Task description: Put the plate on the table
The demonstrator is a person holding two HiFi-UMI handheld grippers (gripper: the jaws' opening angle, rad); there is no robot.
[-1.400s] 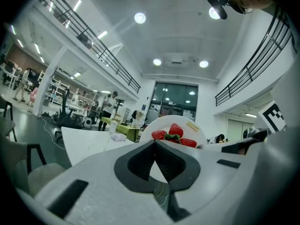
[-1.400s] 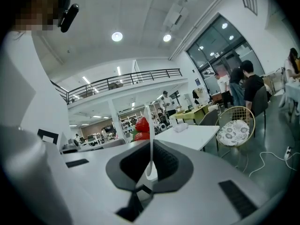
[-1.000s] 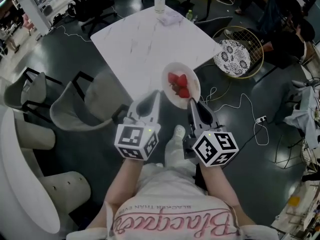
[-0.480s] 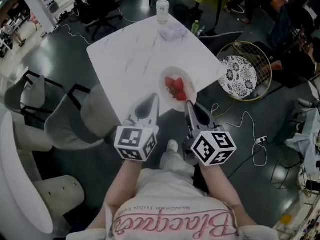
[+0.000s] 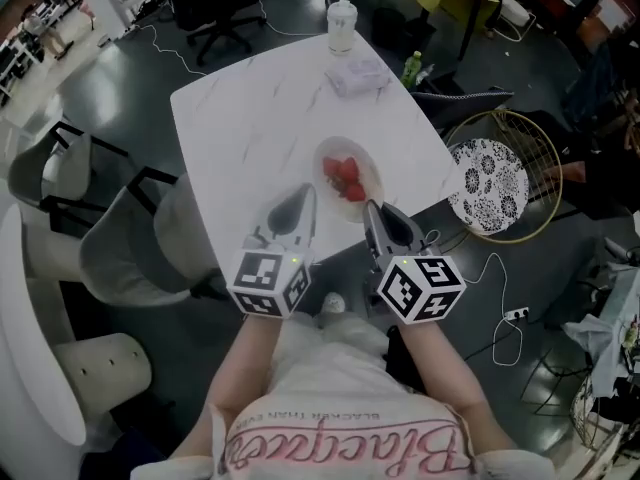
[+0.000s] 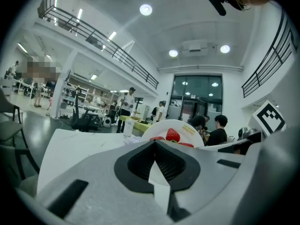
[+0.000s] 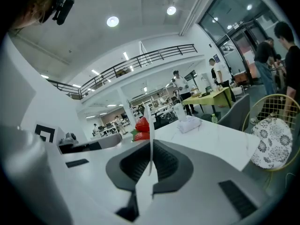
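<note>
Over table [image 5: 250, 118] edge, plate [image 5: 345, 148] faces upward.

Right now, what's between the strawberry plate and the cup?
A white packet, close to the cup; from it to the plate, bare tabletop. Head view shows it.

Both forearms come up from 6 o'clock in the head view, bare and roughly parallel, left forearm [image 5: 243, 360] and right forearm [image 5: 436, 370]. Each hand is tucked under its marker cube, left cube [image 5: 268, 283] and right cube [image 5: 420, 288], so you can't really see the fingers. The left claw [image 5: 303, 196] points up toward about 1 o'clock, with its jaws closed together and nothing pinched in them. The right claw [image 5: 368, 206] angles toward 11 o'clock, so the two tips lean in toward each other. Its jaws are clamped tight on the thin rim of the plate [image 5: 345, 148] at the plate's 5 o'clock edge.
</note>
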